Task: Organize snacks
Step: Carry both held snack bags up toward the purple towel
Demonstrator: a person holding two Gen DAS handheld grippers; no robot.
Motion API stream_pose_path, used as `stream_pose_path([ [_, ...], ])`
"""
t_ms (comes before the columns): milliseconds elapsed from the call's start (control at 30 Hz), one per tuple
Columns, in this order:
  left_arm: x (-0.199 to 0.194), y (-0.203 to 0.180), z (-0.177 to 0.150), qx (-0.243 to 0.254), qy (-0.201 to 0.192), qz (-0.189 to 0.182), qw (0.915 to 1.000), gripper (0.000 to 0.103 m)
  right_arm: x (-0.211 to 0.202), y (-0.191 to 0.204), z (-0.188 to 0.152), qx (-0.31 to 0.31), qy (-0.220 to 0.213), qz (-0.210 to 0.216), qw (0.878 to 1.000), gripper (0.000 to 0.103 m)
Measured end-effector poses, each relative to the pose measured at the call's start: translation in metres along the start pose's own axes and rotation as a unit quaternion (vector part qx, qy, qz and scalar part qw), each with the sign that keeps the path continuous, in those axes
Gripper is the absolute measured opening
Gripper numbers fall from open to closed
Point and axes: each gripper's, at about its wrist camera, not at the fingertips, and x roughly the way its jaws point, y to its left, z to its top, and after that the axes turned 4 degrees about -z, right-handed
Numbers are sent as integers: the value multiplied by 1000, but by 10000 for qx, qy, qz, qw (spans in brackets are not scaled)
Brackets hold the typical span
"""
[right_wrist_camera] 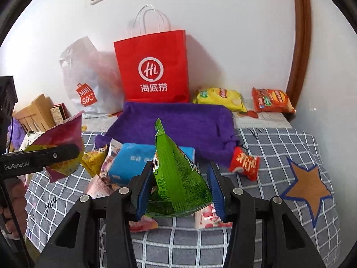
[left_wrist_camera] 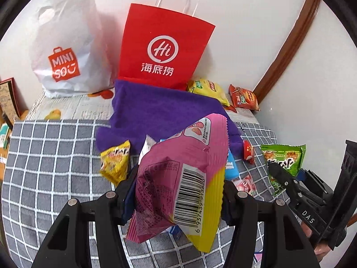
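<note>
My left gripper is shut on a pink and yellow snack packet and holds it above the checked cloth; it also shows in the right wrist view. My right gripper is shut on a green snack packet, which stands upright between the blue pads; it shows in the left wrist view. A red paper bag stands open against the wall behind a purple cloth. Loose snacks lie below: a blue packet, a small red packet, a small yellow packet.
A white Miniso plastic bag stands left of the red bag. A yellow chip bag and an orange-red chip bag lie at the back right by the wall. A wooden box sits at far left. Grey checked cloth covers the surface.
</note>
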Motion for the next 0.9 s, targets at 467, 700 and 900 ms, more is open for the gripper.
stream_pose_path([
  [467, 23, -4, 56, 326, -121, 107, 9993, 57, 38, 2, 68, 39, -198, 2, 9998, 47],
  [700, 34, -8, 84, 481, -231, 132, 9985, 57, 63, -1, 105, 85, -199, 157, 9996, 47],
  [900, 46, -6, 108, 447, -298, 94, 9985, 57, 80, 3, 139, 33, -311, 249, 9992, 47],
])
